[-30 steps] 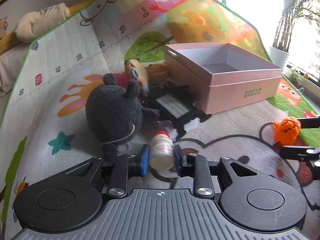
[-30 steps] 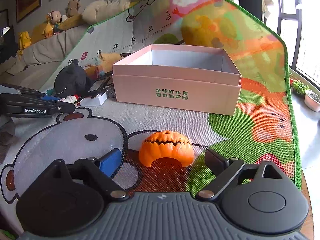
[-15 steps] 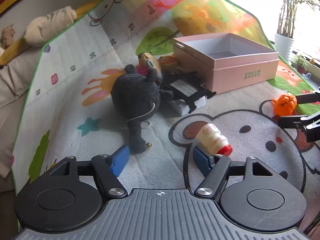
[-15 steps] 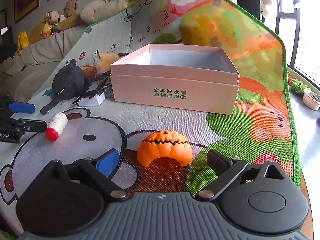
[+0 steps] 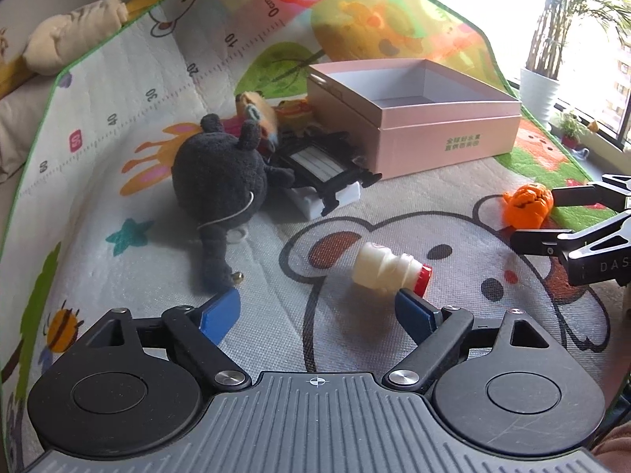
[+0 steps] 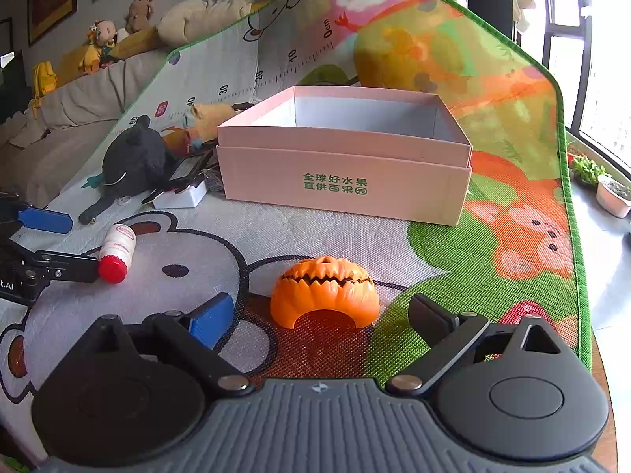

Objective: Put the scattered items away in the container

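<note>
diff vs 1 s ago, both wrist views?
The left gripper let go of the small white bottle: its jaws have just been opening, and the bottle now lies on its side on the play mat, by the right finger. The right gripper, open behind the orange pumpkin, and the empty pink box are unchanged.

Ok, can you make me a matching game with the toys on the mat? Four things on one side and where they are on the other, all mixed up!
Things:
1. small bottle
2. orange pumpkin
3. black plush toy
4. pink box

Places or states:
A. standing open and empty
B. lying on its side by the left gripper, red cap near one blue pad
C. in front of the open right gripper
D. slumped next to a black and white gadget

Pairs: 1-B, 2-C, 3-D, 4-A
</note>
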The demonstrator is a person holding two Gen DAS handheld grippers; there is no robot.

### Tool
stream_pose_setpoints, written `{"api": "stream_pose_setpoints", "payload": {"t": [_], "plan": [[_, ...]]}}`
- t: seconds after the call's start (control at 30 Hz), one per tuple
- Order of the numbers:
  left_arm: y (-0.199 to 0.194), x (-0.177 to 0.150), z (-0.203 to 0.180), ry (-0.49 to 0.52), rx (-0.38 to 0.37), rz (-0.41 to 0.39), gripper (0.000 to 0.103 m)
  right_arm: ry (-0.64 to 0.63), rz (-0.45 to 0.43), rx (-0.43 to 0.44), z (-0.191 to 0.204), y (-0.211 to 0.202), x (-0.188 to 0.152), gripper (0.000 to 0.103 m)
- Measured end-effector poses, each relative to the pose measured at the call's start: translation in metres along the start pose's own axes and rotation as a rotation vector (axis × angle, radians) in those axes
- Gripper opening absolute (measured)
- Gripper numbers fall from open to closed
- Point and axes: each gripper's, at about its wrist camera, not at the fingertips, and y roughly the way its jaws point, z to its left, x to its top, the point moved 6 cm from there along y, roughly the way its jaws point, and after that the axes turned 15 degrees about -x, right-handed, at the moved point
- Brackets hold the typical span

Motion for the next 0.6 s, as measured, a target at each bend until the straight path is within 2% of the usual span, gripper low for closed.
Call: {"api": "stream_pose_setpoints", "payload": {"t": [0.17, 0.23, 0.4, 0.47, 0.6], "plan": [[0.001, 0.0, -0.016, 0.004, -0.077, -0.011, 0.093, 0.003, -0.003, -0.006, 0.0, 0.001, 0.0, 0.096], [0.002, 0.001, -0.022, 0.004, -0.085, -0.015, 0.093, 0.004, -0.007, -0.009, 0.0, 0.0, 0.0, 0.096], [0.007, 0.002, -0.032, -0.051, -0.128, -0.011, 0.093, 0.012, -0.02, -0.011, -0.001, -0.003, 0.0, 0.096], [0.008, 0.0, -0.034, -0.04, -0.117, -0.005, 0.093, 0.016, -0.022, -0.01, -0.002, -0.003, 0.0, 0.096], [0.009, -0.001, -0.025, -0.012, -0.032, 0.003, 0.093, 0.016, -0.026, -0.011, -0.002, -0.004, 0.0, 0.096]]}}
